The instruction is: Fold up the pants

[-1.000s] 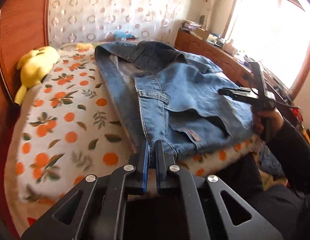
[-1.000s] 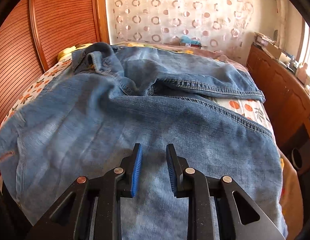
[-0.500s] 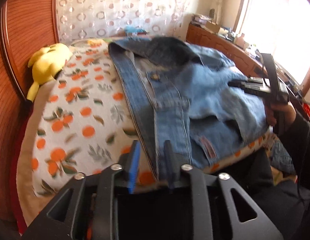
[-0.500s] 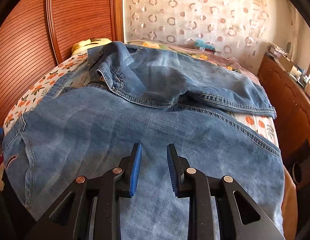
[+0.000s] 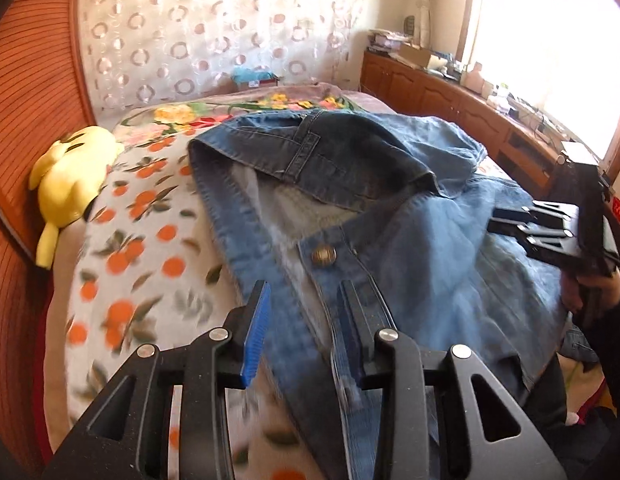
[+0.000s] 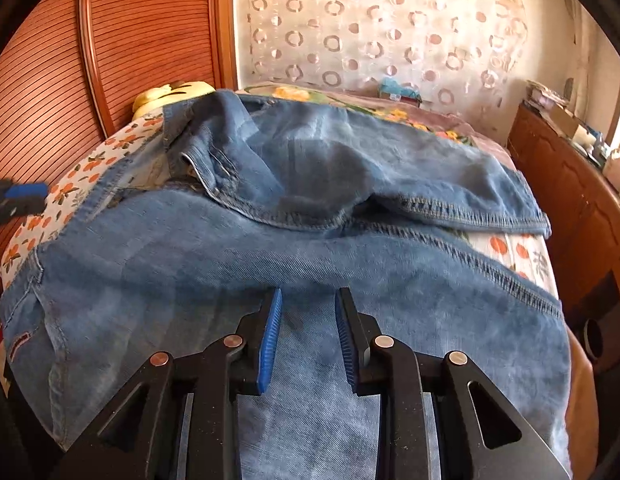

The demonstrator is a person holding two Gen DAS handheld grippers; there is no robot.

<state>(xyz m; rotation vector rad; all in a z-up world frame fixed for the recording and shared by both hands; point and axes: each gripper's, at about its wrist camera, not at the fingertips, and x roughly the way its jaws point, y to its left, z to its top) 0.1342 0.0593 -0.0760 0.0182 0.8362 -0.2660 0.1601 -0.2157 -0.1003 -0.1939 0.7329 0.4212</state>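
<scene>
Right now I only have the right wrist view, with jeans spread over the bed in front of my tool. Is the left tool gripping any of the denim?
Observer: No. The left tool is open and its jaws have just been widening. The edge of the jeans shows in the gap, but it isn't pinched.
Operator: Where's the button?
Observer: The brass button sits face up just beyond the left tool's tips.
Operator: And how does my right tool look from there?
Observer: The right tool is over the leg part of the jeans, with a hand gripping its handle from below.
</scene>
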